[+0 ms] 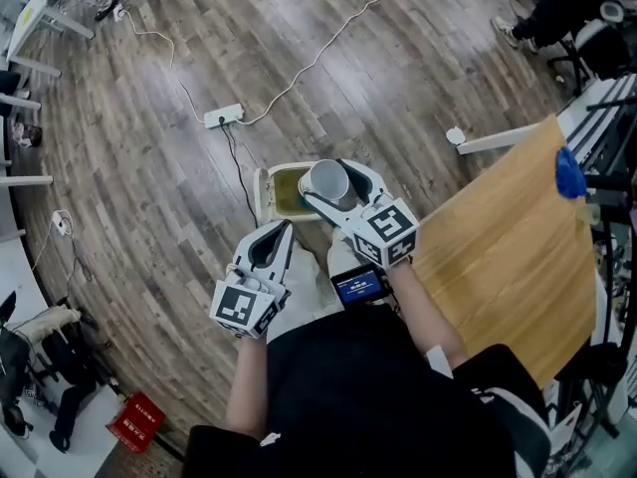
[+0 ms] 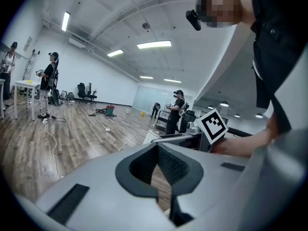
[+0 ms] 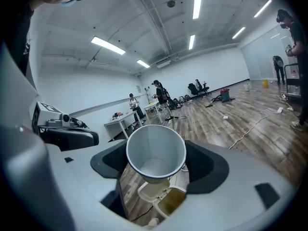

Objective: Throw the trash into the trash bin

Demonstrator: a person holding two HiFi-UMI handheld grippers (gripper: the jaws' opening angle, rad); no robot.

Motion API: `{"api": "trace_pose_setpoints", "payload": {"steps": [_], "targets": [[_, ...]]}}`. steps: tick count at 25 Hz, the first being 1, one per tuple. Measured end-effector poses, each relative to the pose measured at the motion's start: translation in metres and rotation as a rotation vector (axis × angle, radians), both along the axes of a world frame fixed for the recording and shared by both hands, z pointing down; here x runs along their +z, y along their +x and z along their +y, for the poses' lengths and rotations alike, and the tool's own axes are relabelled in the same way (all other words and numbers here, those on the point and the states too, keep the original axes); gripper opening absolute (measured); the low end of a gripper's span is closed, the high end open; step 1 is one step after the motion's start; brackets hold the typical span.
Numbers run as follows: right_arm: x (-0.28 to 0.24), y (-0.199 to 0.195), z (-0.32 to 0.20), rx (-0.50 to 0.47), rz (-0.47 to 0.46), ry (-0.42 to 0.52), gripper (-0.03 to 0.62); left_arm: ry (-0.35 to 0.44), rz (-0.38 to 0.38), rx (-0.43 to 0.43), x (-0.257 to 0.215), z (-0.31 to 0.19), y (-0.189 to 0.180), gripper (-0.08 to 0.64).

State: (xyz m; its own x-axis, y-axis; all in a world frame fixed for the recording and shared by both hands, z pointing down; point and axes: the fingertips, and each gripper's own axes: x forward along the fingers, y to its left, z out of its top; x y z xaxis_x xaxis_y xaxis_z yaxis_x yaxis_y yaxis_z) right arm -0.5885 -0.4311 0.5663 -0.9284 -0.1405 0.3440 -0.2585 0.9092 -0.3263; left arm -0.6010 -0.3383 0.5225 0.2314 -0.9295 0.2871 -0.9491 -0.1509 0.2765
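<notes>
A white paper cup (image 1: 328, 179) is clamped between the jaws of my right gripper (image 1: 331, 183), its open mouth facing the camera in the right gripper view (image 3: 156, 153). It hangs directly above a small cream trash bin (image 1: 282, 193) on the wood floor, whose lid is flipped open; in the right gripper view the bin (image 3: 169, 202) shows just under the cup. My left gripper (image 1: 283, 229) hovers beside the bin's near edge, jaws shut with nothing between them (image 2: 162, 179).
A light wooden table (image 1: 508, 257) stands at my right with a blue object (image 1: 569, 172) at its far corner. A white power strip (image 1: 223, 117) and cables lie on the floor beyond the bin. A red box (image 1: 137, 421) sits at lower left. Other people stand far off.
</notes>
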Motion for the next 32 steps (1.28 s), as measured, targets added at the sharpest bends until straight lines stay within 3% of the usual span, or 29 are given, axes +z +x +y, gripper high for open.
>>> {"api": "trace_pose_setpoints", "payload": {"steps": [3, 8, 12, 16, 18, 24, 32], "targets": [[0.044, -0.012, 0.003, -0.039, 0.049, -0.037, 0.351, -0.062, 0.022, 0.0, 0.042, -0.005, -0.015, -0.002], [0.141, -0.041, 0.025, -0.128, 0.179, -0.124, 0.351, -0.185, 0.12, -0.016, 0.112, 0.012, -0.036, -0.002], [0.226, -0.066, 0.023, -0.196, 0.274, -0.056, 0.351, -0.258, 0.176, -0.024, 0.184, 0.023, -0.044, -0.002], [0.319, -0.083, 0.028, -0.275, 0.397, 0.041, 0.351, -0.312, 0.177, 0.01, 0.242, 0.026, -0.054, -0.002], [0.361, -0.085, 0.039, -0.303, 0.448, 0.043, 0.351, -0.327, 0.19, 0.021, 0.264, 0.029, -0.055, -0.002], [0.438, -0.085, 0.058, -0.302, 0.546, -0.001, 0.351, -0.331, 0.238, 0.018, 0.288, 0.032, -0.06, -0.002], [0.477, -0.078, 0.06, -0.309, 0.605, -0.019, 0.351, -0.347, 0.257, -0.031, 0.297, 0.049, -0.067, -0.002]]}}
